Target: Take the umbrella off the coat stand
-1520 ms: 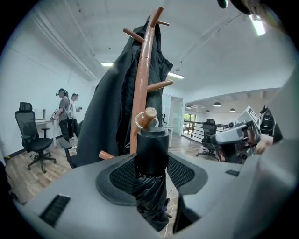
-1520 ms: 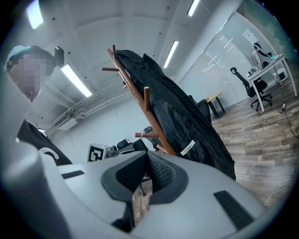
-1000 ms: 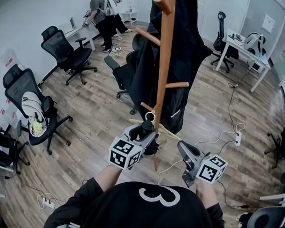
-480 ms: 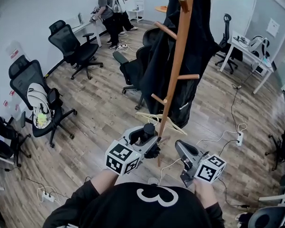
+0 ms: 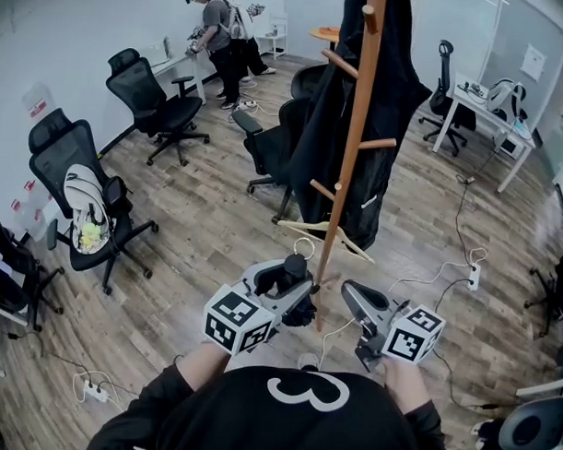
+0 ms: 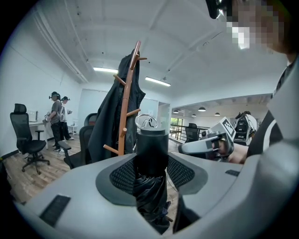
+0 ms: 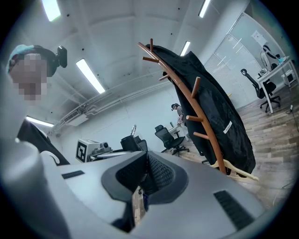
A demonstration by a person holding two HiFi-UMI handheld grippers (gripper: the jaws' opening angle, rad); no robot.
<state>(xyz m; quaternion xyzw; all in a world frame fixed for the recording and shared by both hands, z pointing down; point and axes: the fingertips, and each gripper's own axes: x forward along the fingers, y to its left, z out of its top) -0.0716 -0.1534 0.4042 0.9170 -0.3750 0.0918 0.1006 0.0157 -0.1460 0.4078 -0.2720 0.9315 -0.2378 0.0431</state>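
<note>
The left gripper has its jaws closed on the folded black umbrella, clamping it just below the round handle, with the cloth bunched beneath the pads. In the head view the umbrella sits low and just beside the pole of the wooden coat stand. Its wrist loop looks free of every peg, though it is too small there to be sure. The left gripper view shows the loop standing clear above the handle, with the stand behind it and apart. So the lift off the stand seems done, or very nearly.

The right gripper hangs beside the left with its jaws drawn close together and nothing between them.

What is left is carrying the umbrella clear. The pull should go back towards the body and away from the pole, so the loop passes under the lowest peg and does not catch it. A firm grip matters, since the slack cloth could slip. The black coat and the hanger at the stand's foot are best left untouched.
</note>
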